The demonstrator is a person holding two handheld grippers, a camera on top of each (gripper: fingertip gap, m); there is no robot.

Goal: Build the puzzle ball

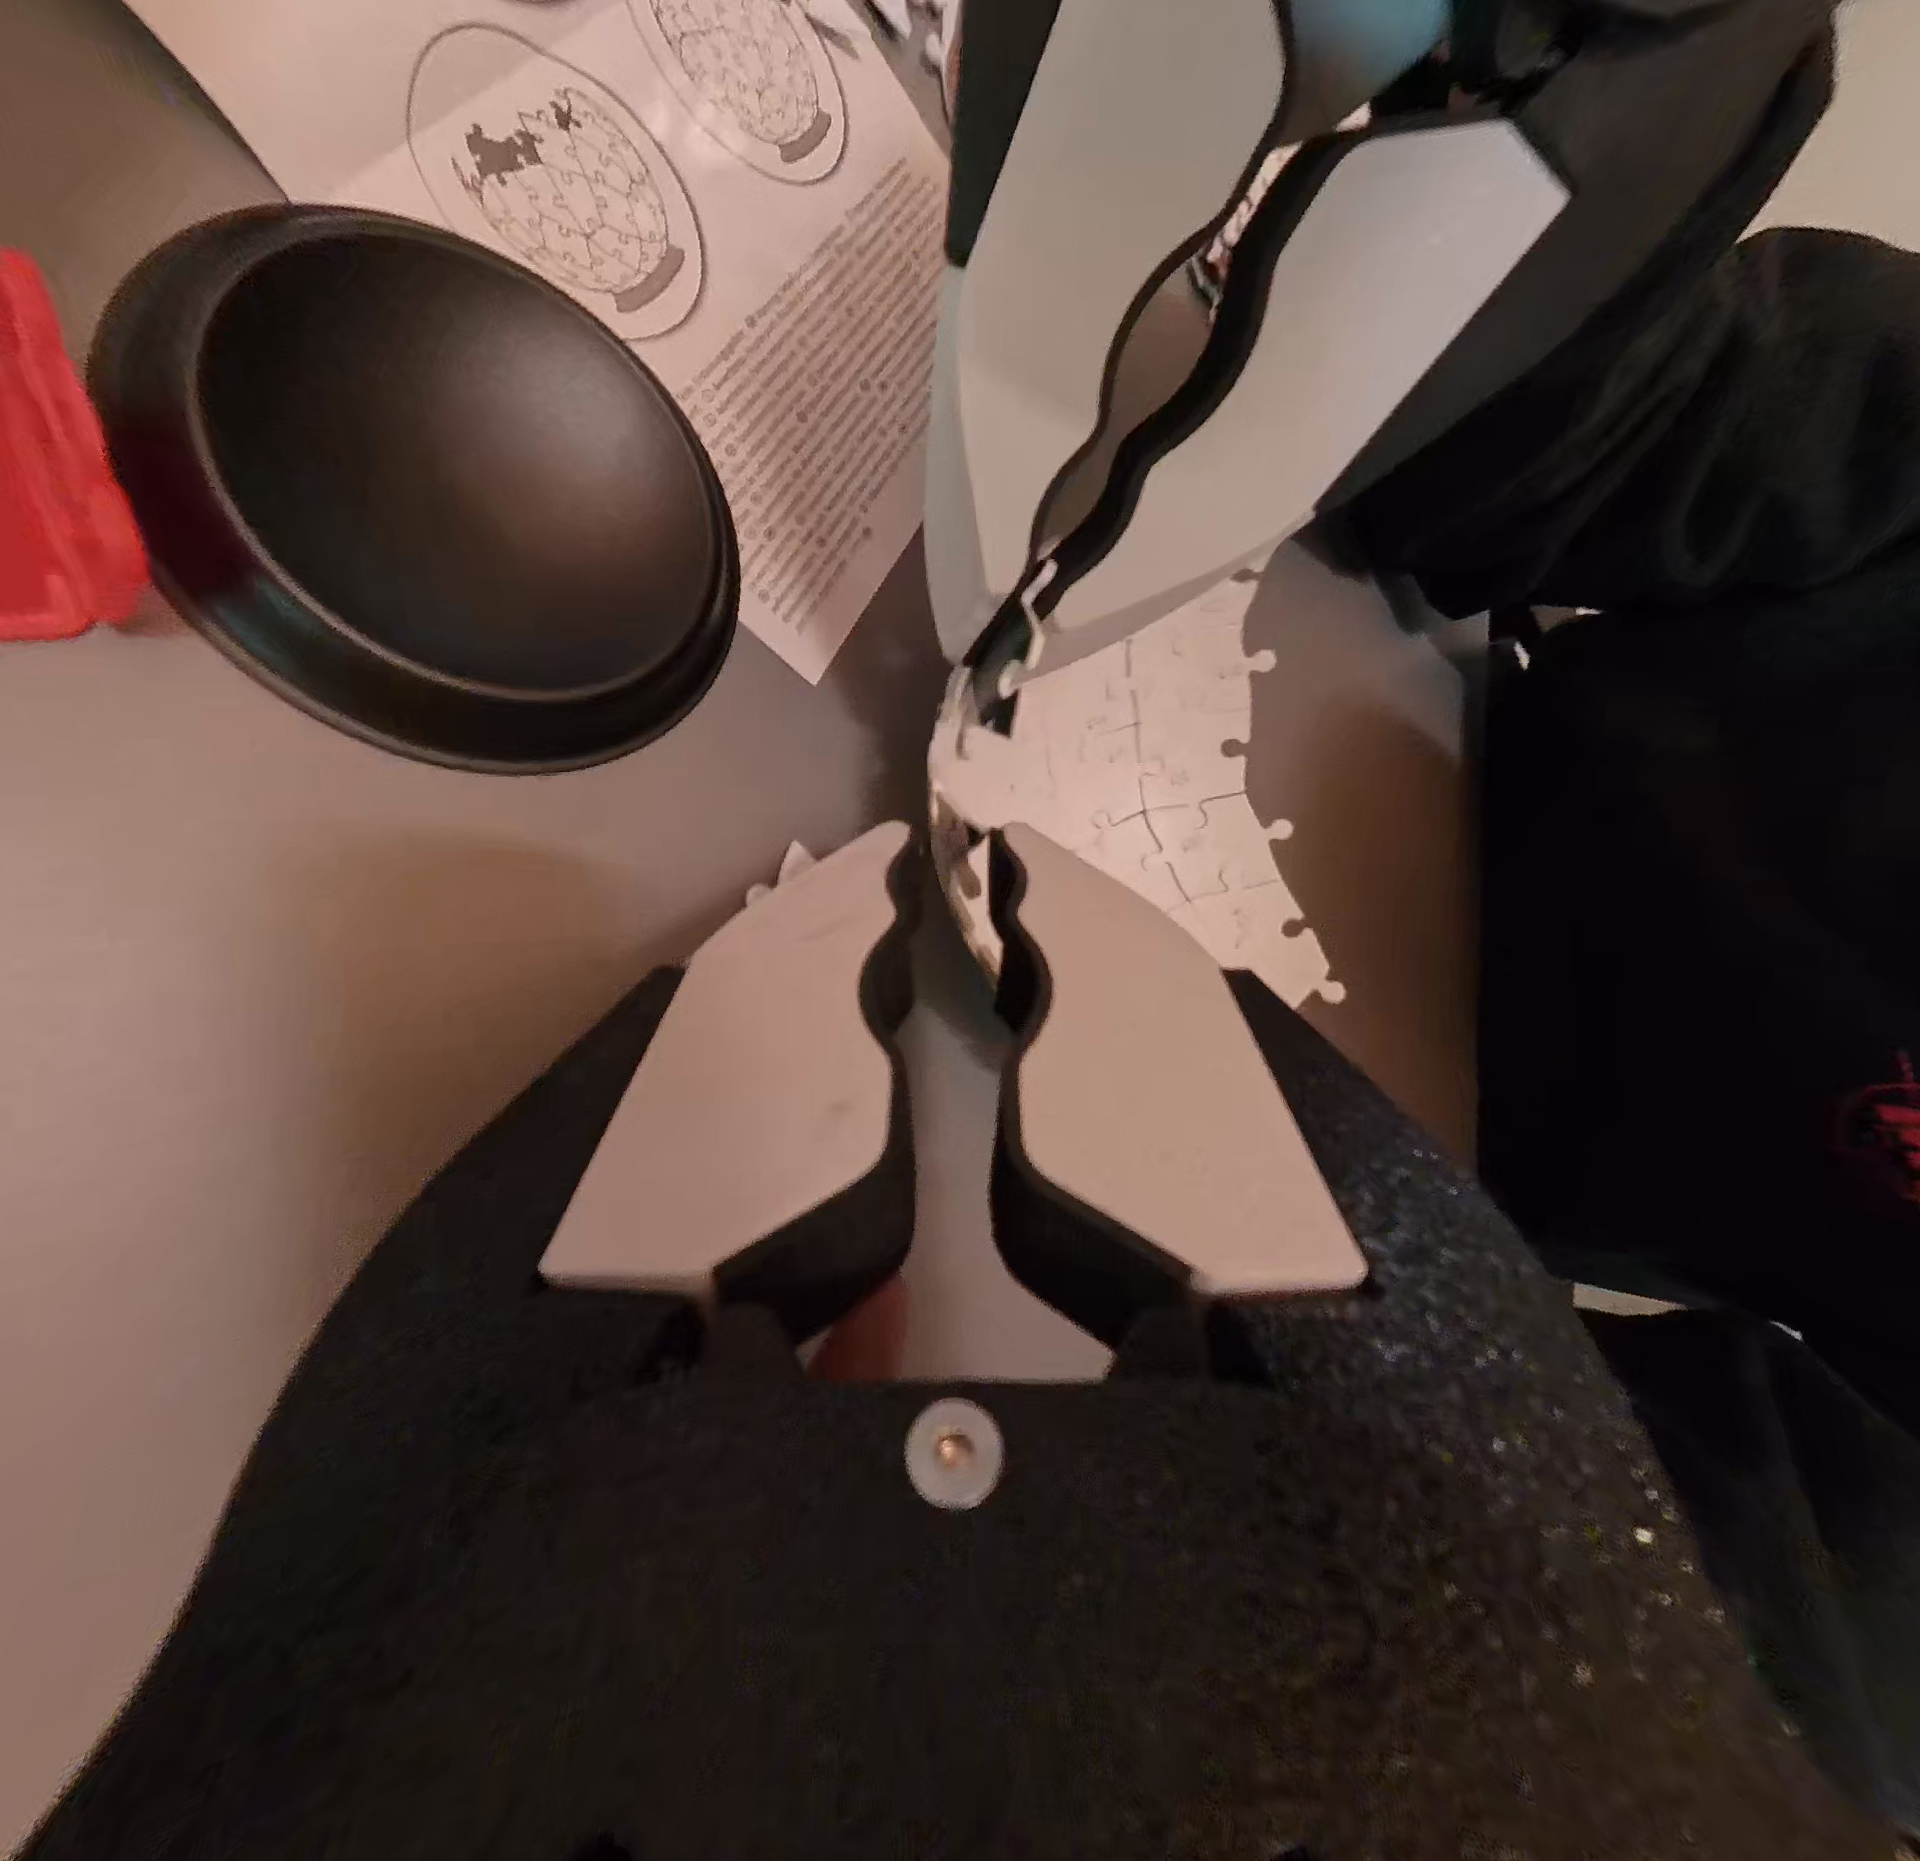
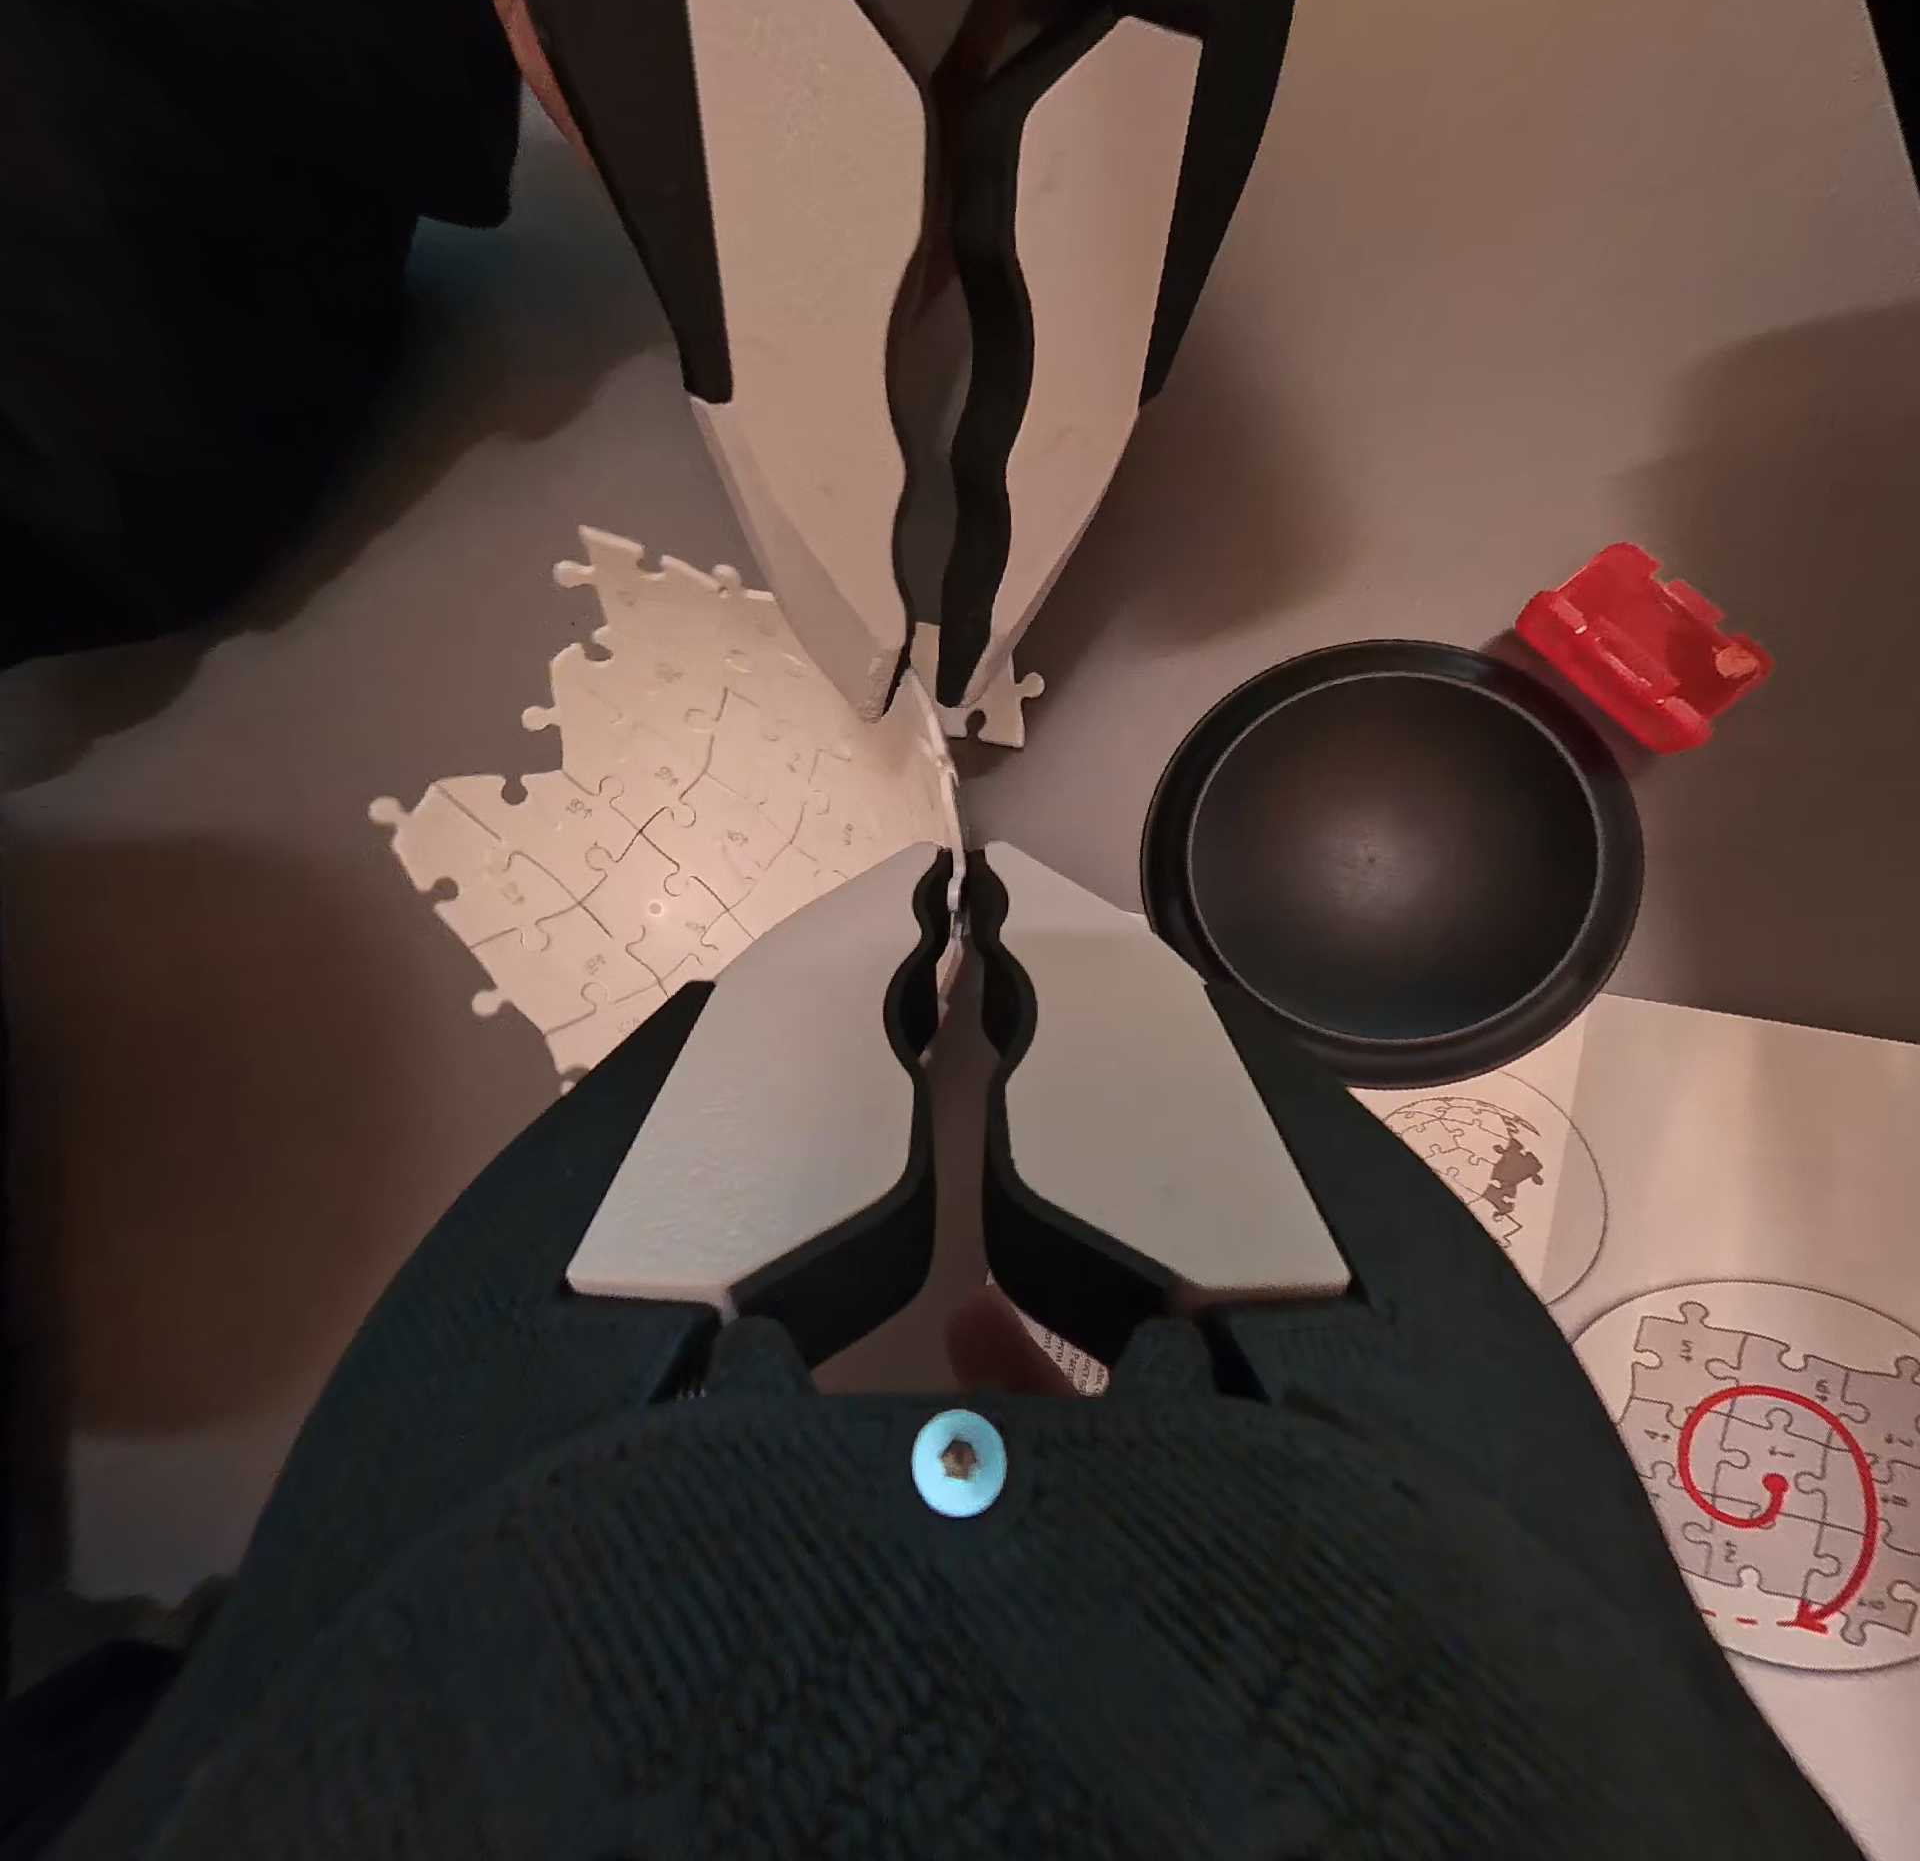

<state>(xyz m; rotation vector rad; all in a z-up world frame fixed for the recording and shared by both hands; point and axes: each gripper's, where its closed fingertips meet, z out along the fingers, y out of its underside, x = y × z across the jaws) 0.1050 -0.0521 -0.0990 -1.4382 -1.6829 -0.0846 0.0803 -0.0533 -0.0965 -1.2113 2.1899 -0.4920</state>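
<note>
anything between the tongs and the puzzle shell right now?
Nothing visible. Left tongs and right tongs are both shut on the rim of the curved puzzle shell. The black stand sits apart beside it.

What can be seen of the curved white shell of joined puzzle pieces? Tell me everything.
The curved white shell of joined puzzle pieces is a partly built section of the ball, seen from its pale, matte, plastic-looking inner side with small printed marks. Its outer edge is jagged with tabs and notches. It is held above the grey table by its rim: the right gripper and the left gripper both pinch that edge.
</note>
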